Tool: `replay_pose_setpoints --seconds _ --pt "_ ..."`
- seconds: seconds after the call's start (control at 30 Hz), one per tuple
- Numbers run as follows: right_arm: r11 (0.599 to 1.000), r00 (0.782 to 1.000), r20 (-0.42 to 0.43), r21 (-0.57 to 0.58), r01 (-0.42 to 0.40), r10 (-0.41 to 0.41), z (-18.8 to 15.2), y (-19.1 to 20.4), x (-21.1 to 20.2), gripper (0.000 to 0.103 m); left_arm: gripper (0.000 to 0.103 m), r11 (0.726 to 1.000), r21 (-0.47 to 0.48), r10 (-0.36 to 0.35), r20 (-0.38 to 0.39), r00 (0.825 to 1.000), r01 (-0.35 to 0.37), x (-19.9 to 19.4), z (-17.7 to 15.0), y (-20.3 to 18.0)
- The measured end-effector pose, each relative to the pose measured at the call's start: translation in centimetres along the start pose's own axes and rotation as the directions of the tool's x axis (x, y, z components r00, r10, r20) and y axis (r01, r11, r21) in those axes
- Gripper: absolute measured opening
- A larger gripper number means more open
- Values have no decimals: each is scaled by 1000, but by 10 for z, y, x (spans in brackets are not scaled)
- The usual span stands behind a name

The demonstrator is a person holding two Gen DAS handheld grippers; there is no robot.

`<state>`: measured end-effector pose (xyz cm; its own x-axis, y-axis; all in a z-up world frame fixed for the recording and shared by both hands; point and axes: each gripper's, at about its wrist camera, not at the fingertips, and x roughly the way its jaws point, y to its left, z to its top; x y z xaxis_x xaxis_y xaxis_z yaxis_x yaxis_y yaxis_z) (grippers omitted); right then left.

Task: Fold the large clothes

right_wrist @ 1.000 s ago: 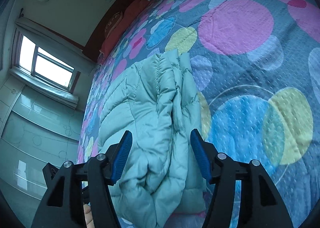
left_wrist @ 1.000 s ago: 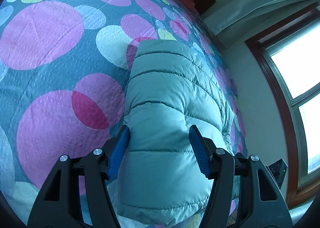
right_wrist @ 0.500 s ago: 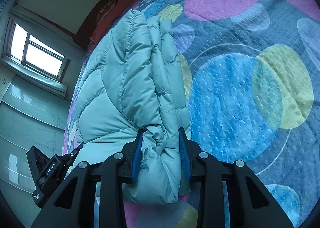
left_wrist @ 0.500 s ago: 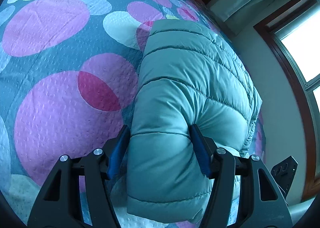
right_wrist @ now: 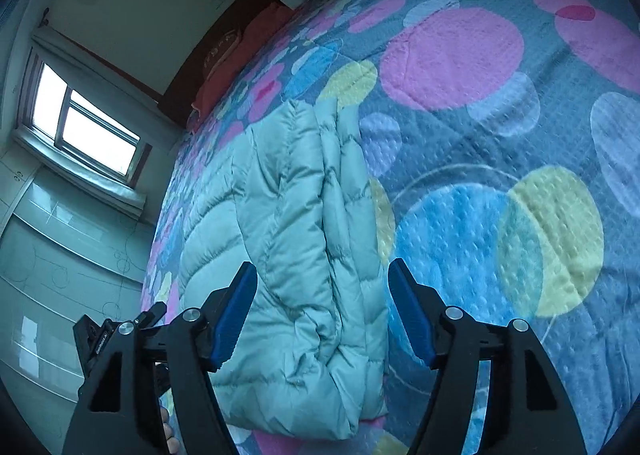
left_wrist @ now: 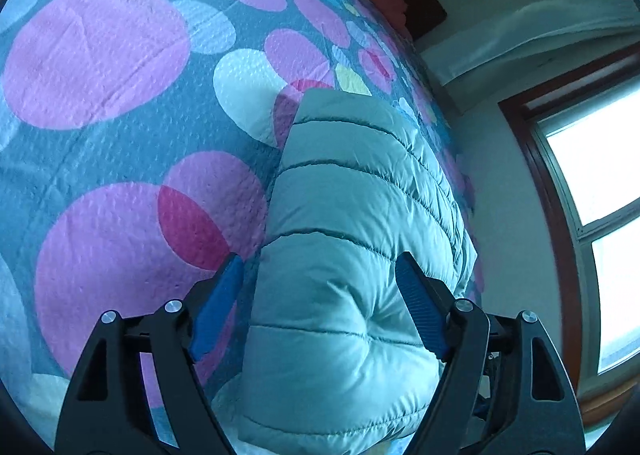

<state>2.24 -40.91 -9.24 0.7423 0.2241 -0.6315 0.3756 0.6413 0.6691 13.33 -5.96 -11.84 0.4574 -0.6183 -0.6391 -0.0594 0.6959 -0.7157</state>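
A pale green quilted puffer jacket [left_wrist: 352, 263] lies folded into a thick bundle on a bed [left_wrist: 100, 103] covered in a spread of pink, blue and yellow circles; the left tool [left_wrist: 318, 295] sits released, its blue pads either side of the jacket's near end, not pressing it; the right tool [right_wrist: 322, 303] is likewise spread wide over the jacket's creased edge; a window [right_wrist: 84, 123] stands beyond the bed.

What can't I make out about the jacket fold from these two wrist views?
- Jacket near hem, left wrist view: cut off by the bottom edge between the open left gripper fingers.
- Jacket underside and inner layers, both views: hidden by its own top panel.
- Sleeves, right wrist view: lost in bunched folds ahead of the open right gripper.
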Motion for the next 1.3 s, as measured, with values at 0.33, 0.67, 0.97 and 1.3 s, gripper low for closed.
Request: replay_pose_setpoints --seconds 0.33,0.67,0.97,1.3 --pt "988 995 -44 134 -78 84 8 -24 63 75 82 985 -162 -66 -78 995 52 45 5 11" --pt "984 984 -89 104 -144 154 -2 -7 84 49 60 994 -88 -76 -78 994 69 53 8 5" --pt "980 980 -61 67 -188 192 -5 14 86 31 45 997 -32 -75 -67 995 73 43 16 -1" --pt "963 959 -82 27 -269 271 -2 61 123 29 43 998 -20 -55 3 998 55 9 52 9"
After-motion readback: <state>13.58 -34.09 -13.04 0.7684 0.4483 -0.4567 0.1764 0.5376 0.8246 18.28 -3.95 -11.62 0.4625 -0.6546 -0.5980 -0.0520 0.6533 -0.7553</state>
